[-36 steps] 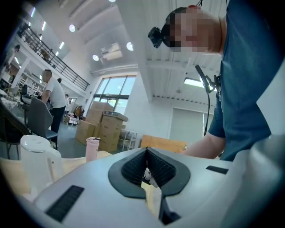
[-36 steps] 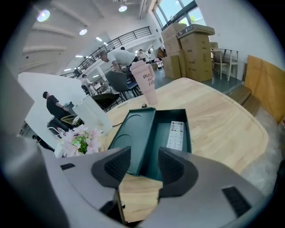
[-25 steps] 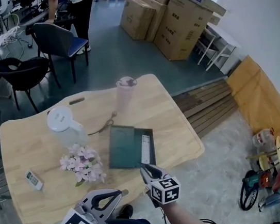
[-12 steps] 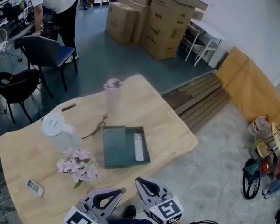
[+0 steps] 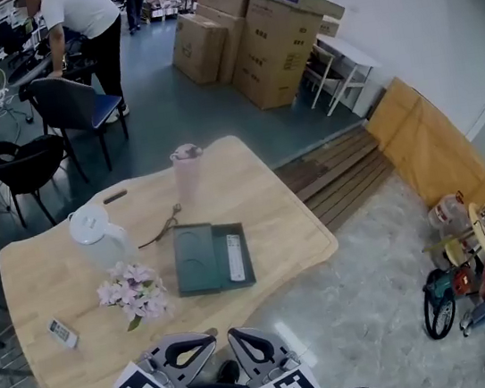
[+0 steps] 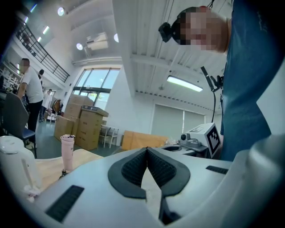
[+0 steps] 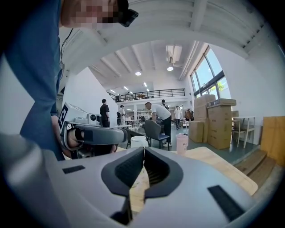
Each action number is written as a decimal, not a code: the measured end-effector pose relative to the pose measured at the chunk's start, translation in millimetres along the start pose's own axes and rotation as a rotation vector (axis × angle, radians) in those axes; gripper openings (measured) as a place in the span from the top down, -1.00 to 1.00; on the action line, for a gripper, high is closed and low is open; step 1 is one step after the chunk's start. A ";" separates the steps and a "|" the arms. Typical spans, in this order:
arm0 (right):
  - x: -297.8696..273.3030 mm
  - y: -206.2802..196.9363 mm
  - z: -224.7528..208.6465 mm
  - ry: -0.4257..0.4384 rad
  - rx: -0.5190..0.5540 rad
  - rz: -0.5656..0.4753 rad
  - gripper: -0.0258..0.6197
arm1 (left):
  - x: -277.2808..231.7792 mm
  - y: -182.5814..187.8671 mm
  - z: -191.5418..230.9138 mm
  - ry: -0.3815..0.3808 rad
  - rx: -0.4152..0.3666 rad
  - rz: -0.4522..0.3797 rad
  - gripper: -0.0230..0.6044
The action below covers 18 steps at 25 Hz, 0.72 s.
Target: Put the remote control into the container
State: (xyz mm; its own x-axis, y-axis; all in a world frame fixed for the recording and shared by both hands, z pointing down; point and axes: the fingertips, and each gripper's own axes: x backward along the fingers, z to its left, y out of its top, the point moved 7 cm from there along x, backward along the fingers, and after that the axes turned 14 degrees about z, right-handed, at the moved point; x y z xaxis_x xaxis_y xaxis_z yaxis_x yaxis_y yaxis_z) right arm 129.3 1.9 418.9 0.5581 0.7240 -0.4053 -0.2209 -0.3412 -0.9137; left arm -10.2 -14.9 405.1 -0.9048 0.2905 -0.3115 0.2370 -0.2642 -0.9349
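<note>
Remote [image 5: 235,257] lies flat in right compartment of container [image 5: 198,272], mid-table [image 5: 282,219], right of flowers [image 5: 136,295]. Task looks done.

Handling, judged:
- slim rigid plastic bar, light
- smooth shell, likely slick
- not fragile, but buttons face up
- best hold: across narrow width at mid-length, pads on long edges
- compartment walls close beside it, little room for jaws

Second small remote-like thing [image 5: 62,333] near table's left edge, well apart.

Left gripper [image 6: 147,149] clenched, nothing between jaws. Right gripper [image 7: 143,149] clenched, empty. Both near body, off table.

Open office-workshop hall, stacked cardboard boxes [image 5: 279,43], office chairs [image 5: 26,162], high mezzanine railing [image 7: 151,93]
</note>
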 end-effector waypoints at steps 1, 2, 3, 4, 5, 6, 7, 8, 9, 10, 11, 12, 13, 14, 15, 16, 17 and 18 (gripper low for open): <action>0.5 -1.3 2.0 0.004 -0.002 0.000 0.86 | -0.5 -0.1 -1.1 -0.003 -0.002 0.000 0.89; 0.7 -2.4 3.7 0.008 -0.004 0.000 0.86 | -0.7 -0.1 -1.9 -0.004 -0.003 0.000 0.89; 0.8 -3.4 5.2 0.012 -0.005 0.000 0.86 | -0.8 -0.2 -2.5 -0.004 -0.005 0.002 0.89; 0.7 -4.1 6.3 0.016 -0.005 0.002 0.86 | -0.9 -0.3 -2.9 -0.004 -0.005 0.004 0.89; 0.6 -4.5 7.0 0.018 -0.006 0.002 0.87 | -1.1 -0.6 -3.1 -0.003 -0.006 0.006 0.89; 0.4 -4.6 7.4 0.020 -0.006 0.002 0.87 | -1.5 -0.7 -3.2 -0.003 -0.007 0.007 0.89; 0.3 -4.4 7.5 0.021 -0.007 0.000 0.87 | -1.9 -0.6 -3.4 -0.004 -0.009 0.006 0.89; 0.4 -4.0 7.5 0.022 -0.005 0.000 0.87 | -2.2 -0.4 -3.8 -0.004 -0.009 0.004 0.89; 0.7 -3.6 7.5 0.022 -0.002 0.000 0.87 | -2.5 -0.1 -4.3 -0.004 -0.008 0.002 0.89; 1.0 -3.2 7.4 0.022 0.001 0.000 0.87 | -2.5 0.2 -4.8 -0.004 -0.004 0.001 0.89; 1.3 -2.8 7.4 0.022 0.002 0.001 0.87 | -2.4 0.3 -5.3 -0.004 -0.002 0.000 0.89; 1.7 -2.3 7.5 0.021 0.001 0.001 0.87 | -2.1 0.3 -5.8 -0.004 -0.001 0.001 0.89; 2.1 -2.0 7.6 0.020 0.001 0.000 0.87 | -1.7 0.2 -6.4 -0.004 0.000 0.001 0.89; 2.4 -1.9 7.8 0.020 0.002 0.000 0.87 | -1.2 0.0 -6.9 -0.003 0.000 0.001 0.89; 2.7 -1.8 8.1 0.019 0.003 -0.001 0.87 | -0.8 -0.4 -7.2 -0.003 -0.002 0.001 0.89; 2.9 -1.7 8.3 0.018 0.004 -0.001 0.87 | -0.3 -0.8 -7.3 -0.002 -0.006 -0.001 0.89; 2.9 -1.4 8.5 0.018 0.006 -0.001 0.87 | 0.2 -1.0 -7.3 -0.001 -0.009 -0.002 0.89; 2.9 -0.8 8.7 0.018 0.006 -0.001 0.87 | 0.7 -1.0 -7.3 0.000 -0.011 -0.003 0.89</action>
State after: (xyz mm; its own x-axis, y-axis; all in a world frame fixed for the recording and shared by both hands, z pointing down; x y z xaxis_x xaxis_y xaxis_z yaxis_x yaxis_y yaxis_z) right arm 124.2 9.5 418.1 0.5725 0.7137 -0.4036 -0.2253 -0.3364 -0.9144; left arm -8.4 -7.7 404.6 -0.9057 0.2910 -0.3084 0.2380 -0.2531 -0.9377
